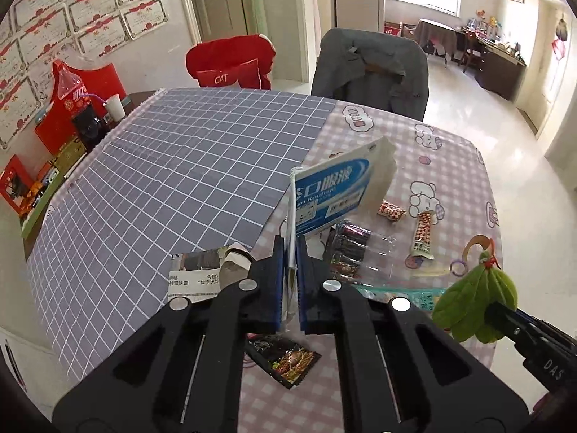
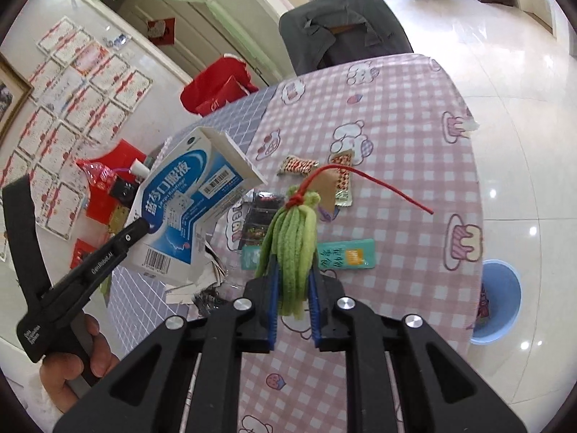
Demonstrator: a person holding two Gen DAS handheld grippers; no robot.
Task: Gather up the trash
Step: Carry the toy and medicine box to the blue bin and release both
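On the left, a white and blue carton is being gripped by the left gripper: its jaws are closed on a thin flap at the carton's edge, and the carton is being held clear of the table, tilted, with one end open. In the right wrist view the same carton is seen hanging in the air at the tip of that tool, whose handle is being held by a hand.

Beneath and just to the right of it, more trash is lying on the pink checked cloth: torn printed paper at the edge of the grey grid mat, a dark photo card, a clear plastic tray, two small red-and-white wrappers, and a teal packet.

Further right, a green leaf-shaped ornament with a red cord is being clamped by the right gripper, its jaws closed on the ornament's lower part, and it is being carried above the table.

At the far right, on the floor beside the table, a blue bin is standing; something seems to be lying in it already, though what cannot be told.

The task is judged to be at an early stage: two pieces are in hand and not yet dropped, and most of the litter is waiting on the table.
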